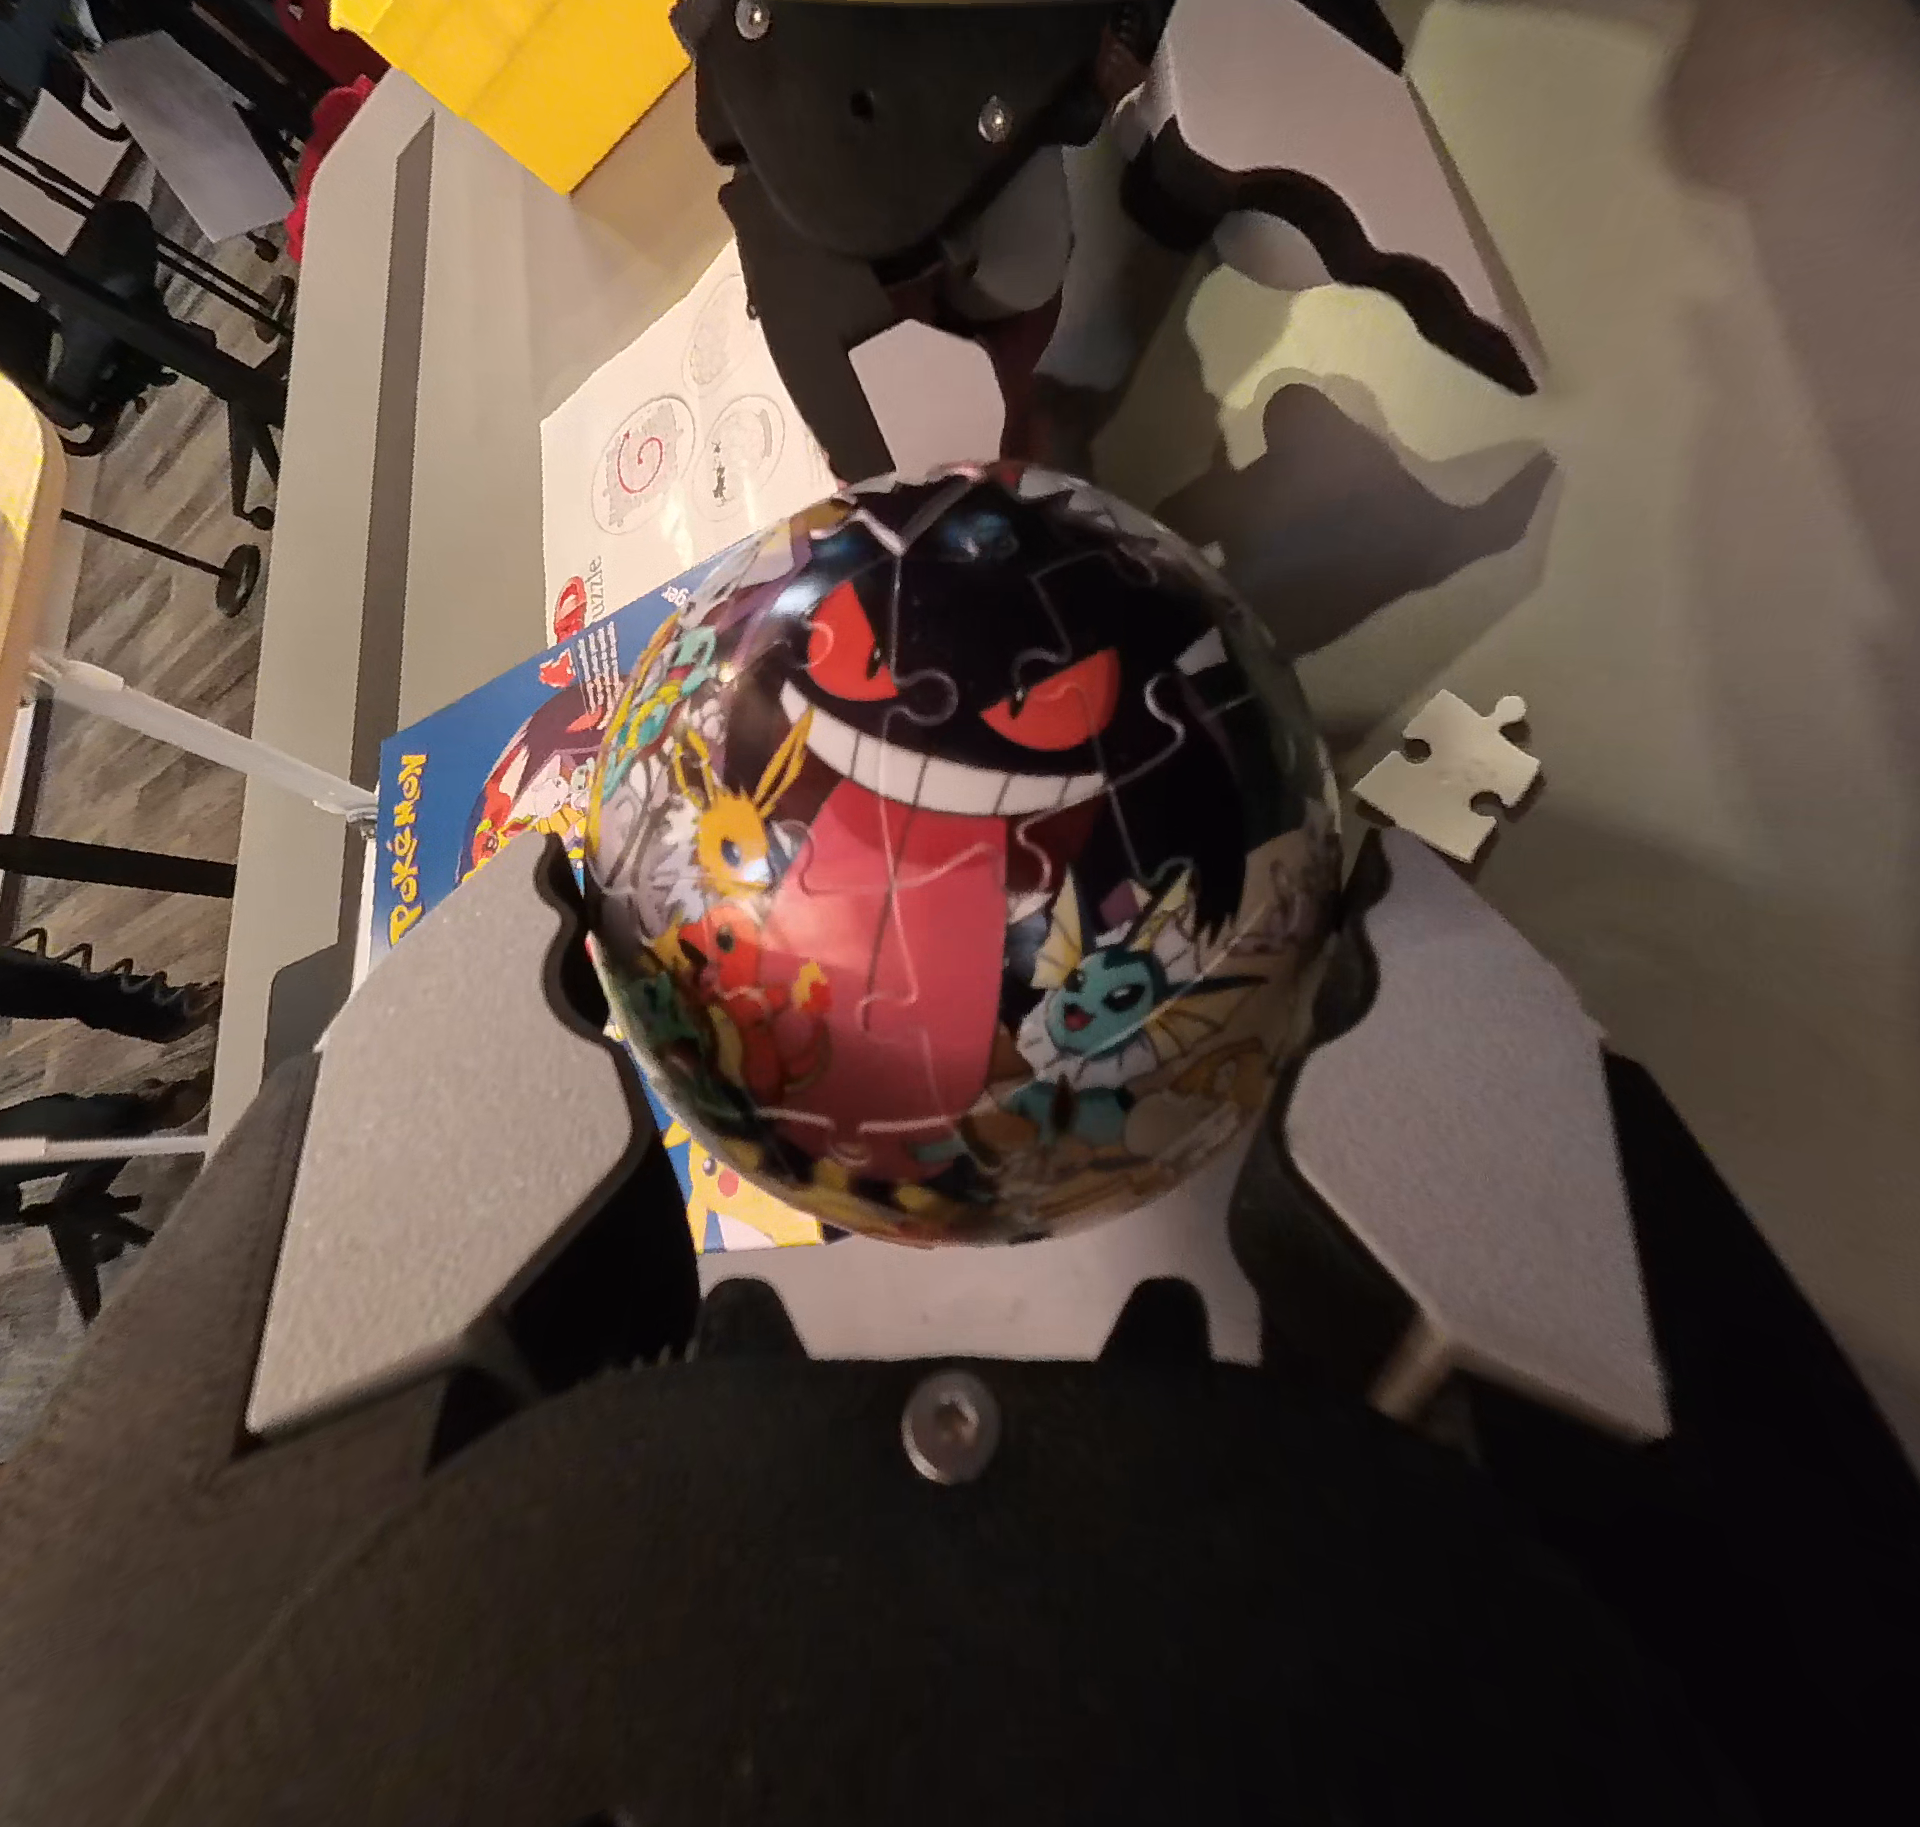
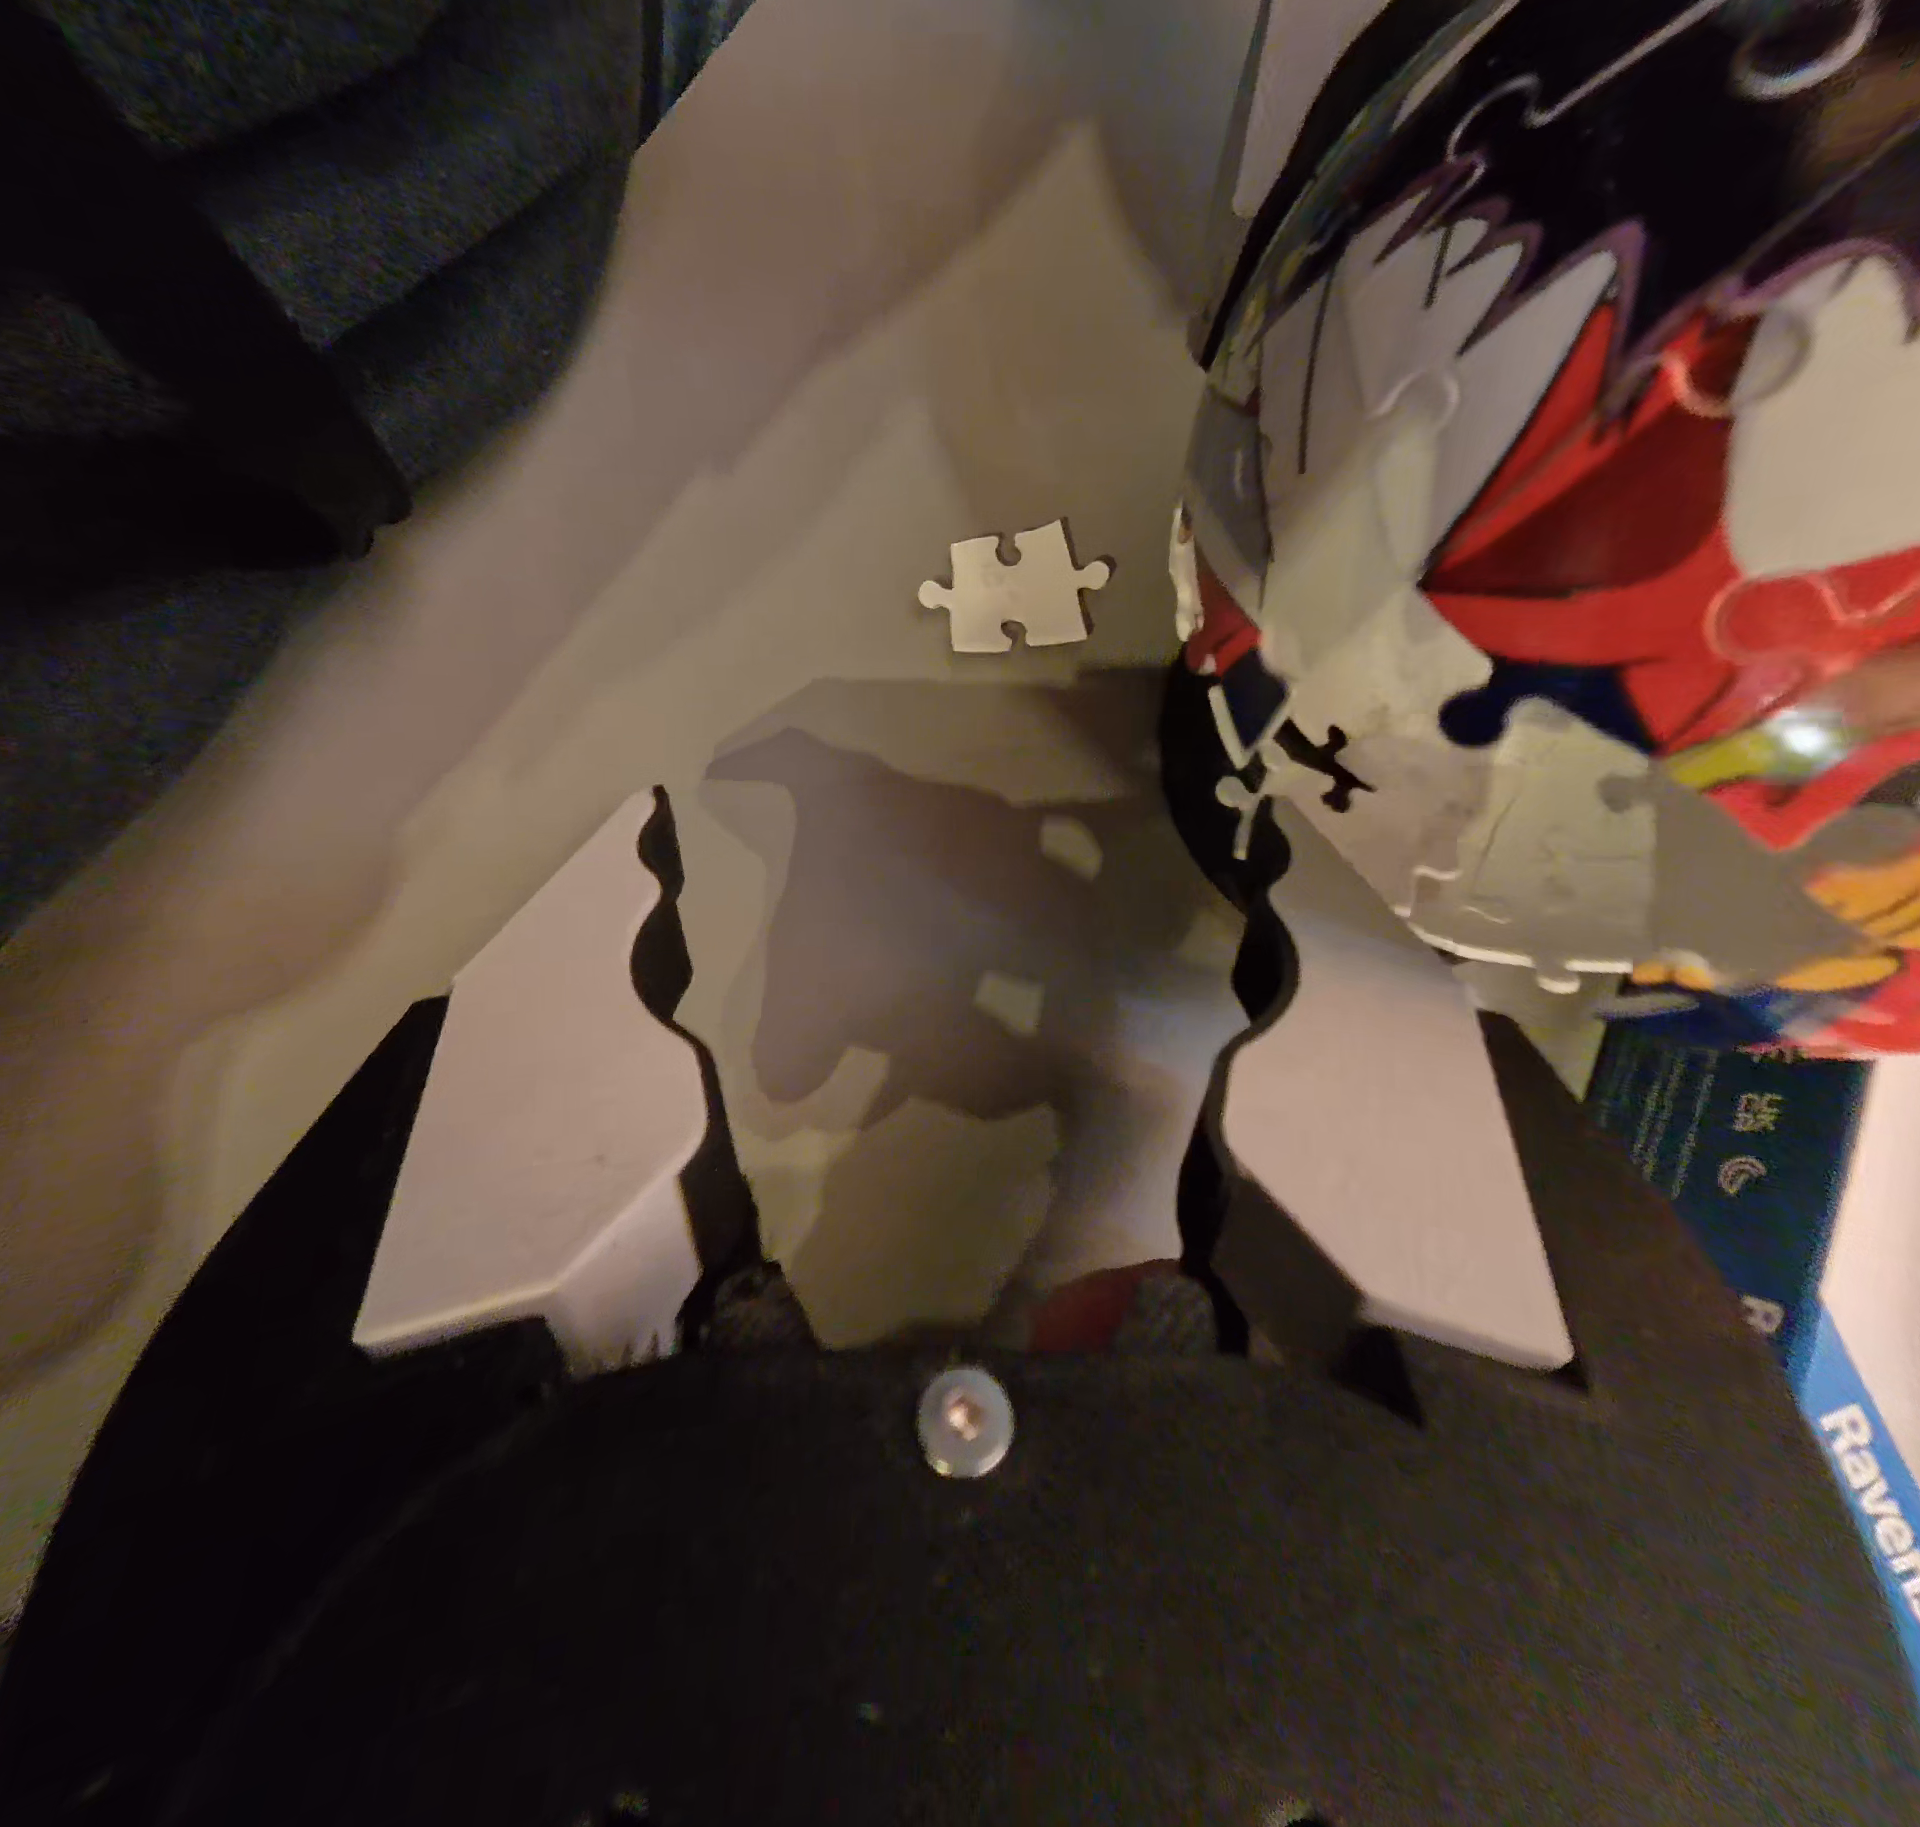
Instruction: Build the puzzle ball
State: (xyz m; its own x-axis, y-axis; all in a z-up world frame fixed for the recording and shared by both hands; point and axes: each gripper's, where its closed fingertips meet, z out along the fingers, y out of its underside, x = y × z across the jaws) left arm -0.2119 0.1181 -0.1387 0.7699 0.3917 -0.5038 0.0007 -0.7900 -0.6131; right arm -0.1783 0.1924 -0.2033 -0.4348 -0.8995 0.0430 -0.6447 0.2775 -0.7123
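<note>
Pale table [image 1: 1714, 634] with loose puzzle piece [image 1: 1449, 775]; left gripper [image 1: 961, 904] pinching puzzle ball [image 1: 966, 842], right gripper [image 2: 961, 873] spread.

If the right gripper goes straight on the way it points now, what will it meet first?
Probably the loose puzzle piece, lying white side up on the table ahead of the open right gripper. The puzzle ball sits to the side of that line. Depth is hard to judge.

Cartoon-printed black, red puzzle ball [image 1: 961, 852]; plain white loose piece [image 1: 1449, 775]
</note>
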